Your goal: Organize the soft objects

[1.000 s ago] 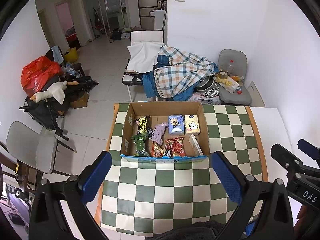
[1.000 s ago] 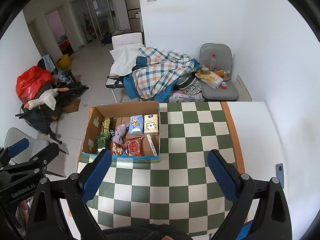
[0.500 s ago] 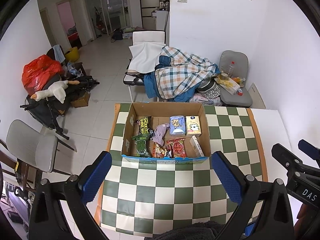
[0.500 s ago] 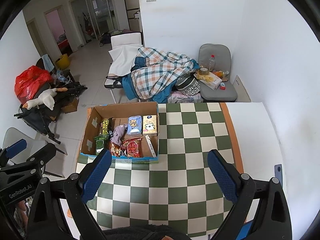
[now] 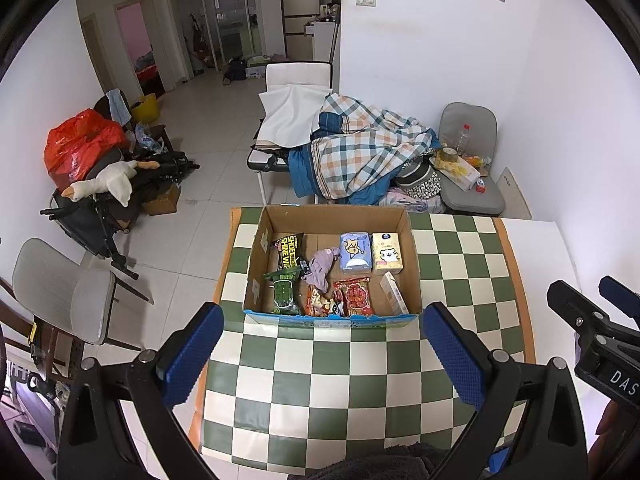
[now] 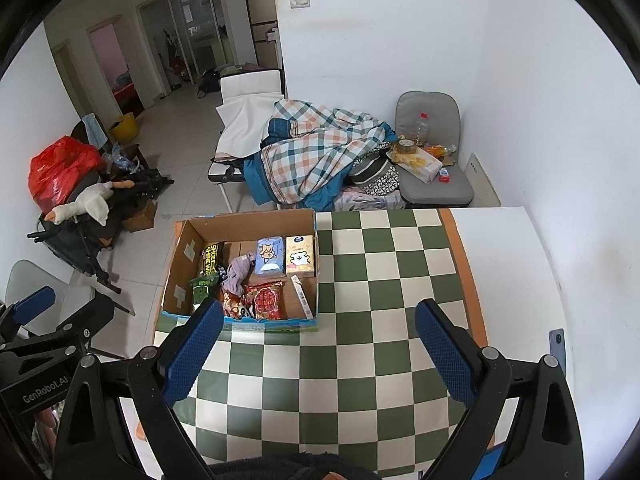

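Note:
An open cardboard box (image 5: 414,248) (image 6: 180,256) stands on the green-and-cream checked table (image 5: 340,380) (image 6: 360,360). Inside lie a crumpled purple cloth (image 5: 320,266) (image 6: 238,272), a blue tissue pack (image 5: 354,252) (image 6: 269,256), a yellow tissue pack (image 5: 386,252) (image 6: 300,257), snack bags in red (image 5: 354,296) (image 6: 266,300) and green (image 5: 285,290), and a black packet (image 5: 290,250). My left gripper (image 5: 324,354) hovers open above the table in front of the box, holding nothing. My right gripper (image 6: 320,346) hangs open to the box's right, also holding nothing.
Behind the table a plaid blanket (image 5: 360,152) is heaped on a white bench. A grey chair (image 5: 468,176) holds a bottle and clutter. Grey chair (image 5: 60,288) stands at the left. A red bag (image 5: 76,148) and goose toy (image 5: 104,182) sit on floor clutter.
Both views have shifted slightly back and up from the table; the box looks a little farther away. Both grippers stay open and nothing in the box has moved.

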`<state>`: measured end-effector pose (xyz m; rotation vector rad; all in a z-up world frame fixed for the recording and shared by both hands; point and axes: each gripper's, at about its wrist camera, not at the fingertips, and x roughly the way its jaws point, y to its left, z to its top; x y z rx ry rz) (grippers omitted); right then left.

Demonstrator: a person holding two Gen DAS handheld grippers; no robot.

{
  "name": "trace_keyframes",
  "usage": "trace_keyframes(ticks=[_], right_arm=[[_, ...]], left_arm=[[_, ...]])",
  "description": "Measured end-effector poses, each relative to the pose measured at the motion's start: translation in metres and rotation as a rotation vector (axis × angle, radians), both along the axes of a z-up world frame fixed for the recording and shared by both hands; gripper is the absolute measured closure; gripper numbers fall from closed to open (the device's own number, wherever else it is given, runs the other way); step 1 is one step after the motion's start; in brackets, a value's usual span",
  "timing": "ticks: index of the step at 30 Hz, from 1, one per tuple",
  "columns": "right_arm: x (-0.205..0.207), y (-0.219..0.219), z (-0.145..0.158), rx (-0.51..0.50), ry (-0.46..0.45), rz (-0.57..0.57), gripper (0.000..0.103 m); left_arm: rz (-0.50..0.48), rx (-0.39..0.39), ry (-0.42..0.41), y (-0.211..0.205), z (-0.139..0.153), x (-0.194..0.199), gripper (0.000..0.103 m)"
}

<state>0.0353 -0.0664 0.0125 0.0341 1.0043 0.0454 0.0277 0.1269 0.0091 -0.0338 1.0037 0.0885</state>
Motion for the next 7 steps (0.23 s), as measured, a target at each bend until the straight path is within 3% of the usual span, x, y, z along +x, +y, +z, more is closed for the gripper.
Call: trace_keyframes(ticks=[7], right_arm=[[-0.0027,0.0001,0.0014,0.0,-0.01,-0.006,0.005]], left_arm=[[0.01,0.002,-0.012,-0.0022,0.0007,-0.0023,0.001]])
